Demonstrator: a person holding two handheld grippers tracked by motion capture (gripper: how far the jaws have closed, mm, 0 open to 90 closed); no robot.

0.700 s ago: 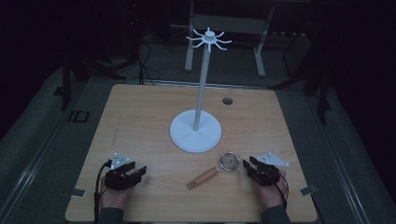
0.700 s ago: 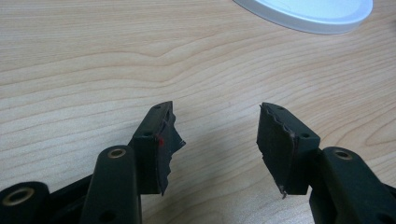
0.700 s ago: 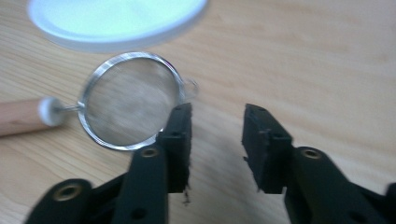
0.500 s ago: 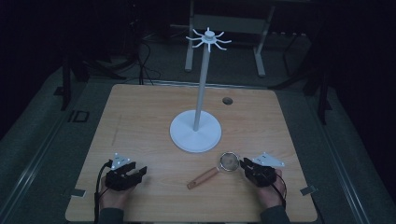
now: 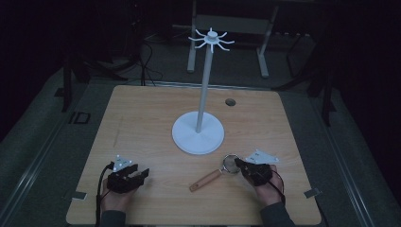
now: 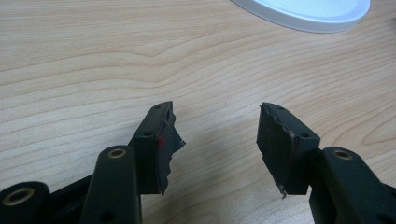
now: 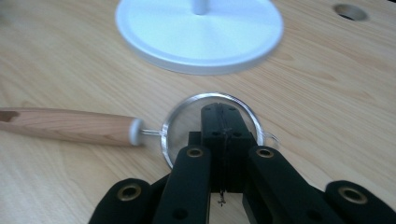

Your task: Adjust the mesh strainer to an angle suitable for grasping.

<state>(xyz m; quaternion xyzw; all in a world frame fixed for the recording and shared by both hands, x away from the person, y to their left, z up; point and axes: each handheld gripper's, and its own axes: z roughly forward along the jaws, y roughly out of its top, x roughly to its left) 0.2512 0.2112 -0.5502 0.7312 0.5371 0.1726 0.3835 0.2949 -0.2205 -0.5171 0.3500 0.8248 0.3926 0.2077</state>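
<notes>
Looking down from the high view, a wooden table carries a white stand with a round base, a thin pole and a ring of hooks on top. A small hole sits in the tabletop behind the base. A strainer with a wooden handle lies near the front edge, its metal ring just in front of the base and its handle slanting toward the person. The right gripper rests at the ring, with its tip over the mesh. The left gripper lies on the table at the front left, well apart from the strainer, with a cable trailing back to the hand.

Along the left gripper view, the left gripper has its jaws spread wide with bare wood between them; the edge of the stand shows at the top.

Along the right gripper view, the right gripper has its jaws pressed together, their tips inside the ring of the strainer, over the mesh. Whether they pinch anything I cannot tell. The handle runs off to the left, and the stand and the hole lie beyond.
</notes>
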